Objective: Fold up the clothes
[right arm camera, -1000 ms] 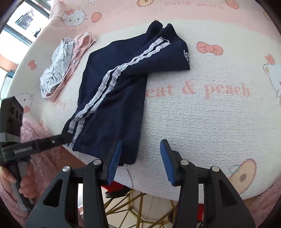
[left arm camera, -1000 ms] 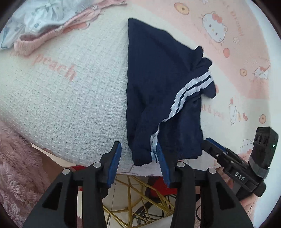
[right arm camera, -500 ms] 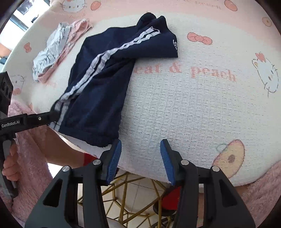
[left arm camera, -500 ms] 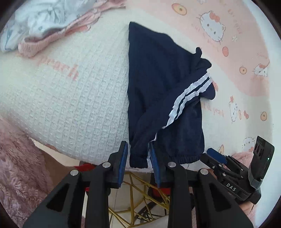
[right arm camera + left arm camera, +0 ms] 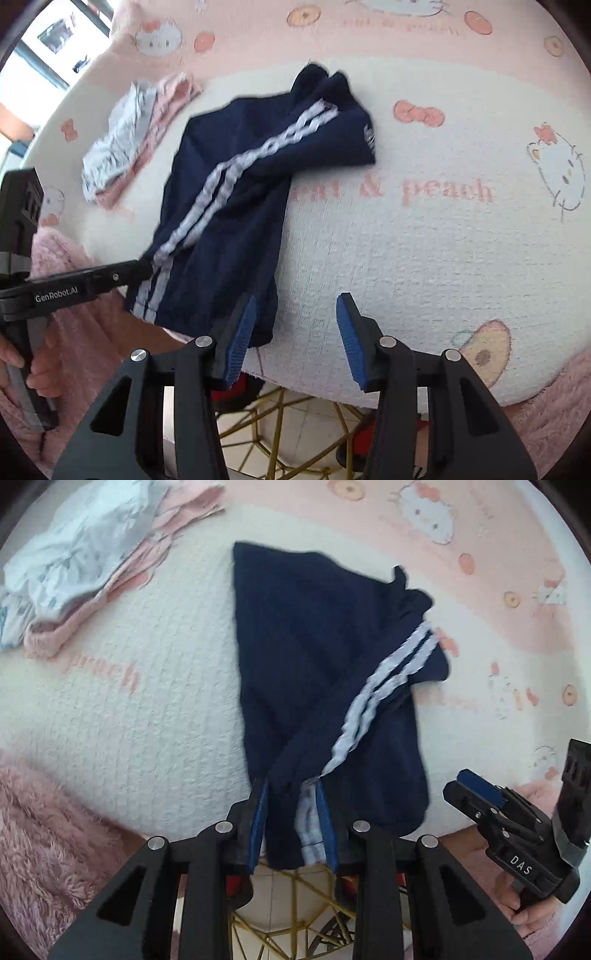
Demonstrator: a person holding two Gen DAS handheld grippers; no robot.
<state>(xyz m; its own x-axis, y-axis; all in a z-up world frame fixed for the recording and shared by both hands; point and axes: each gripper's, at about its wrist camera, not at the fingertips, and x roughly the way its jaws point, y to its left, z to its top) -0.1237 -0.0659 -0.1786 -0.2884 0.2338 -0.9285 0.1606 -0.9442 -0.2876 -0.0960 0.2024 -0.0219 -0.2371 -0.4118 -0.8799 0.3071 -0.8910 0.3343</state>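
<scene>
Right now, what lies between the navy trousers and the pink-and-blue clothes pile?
In the left wrist view, only bare blanket separates the navy trousers from the clothes pile.

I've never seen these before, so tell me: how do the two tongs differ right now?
The left tongs are pinched on the hem of the navy trousers; the right tongs grip nothing. The left tongs' jaws stand narrow with cloth between them; the right tongs' jaws gape wide, beside the trousers' corner. Both are black with blue pads and point down at the blanket-covered table.
</scene>
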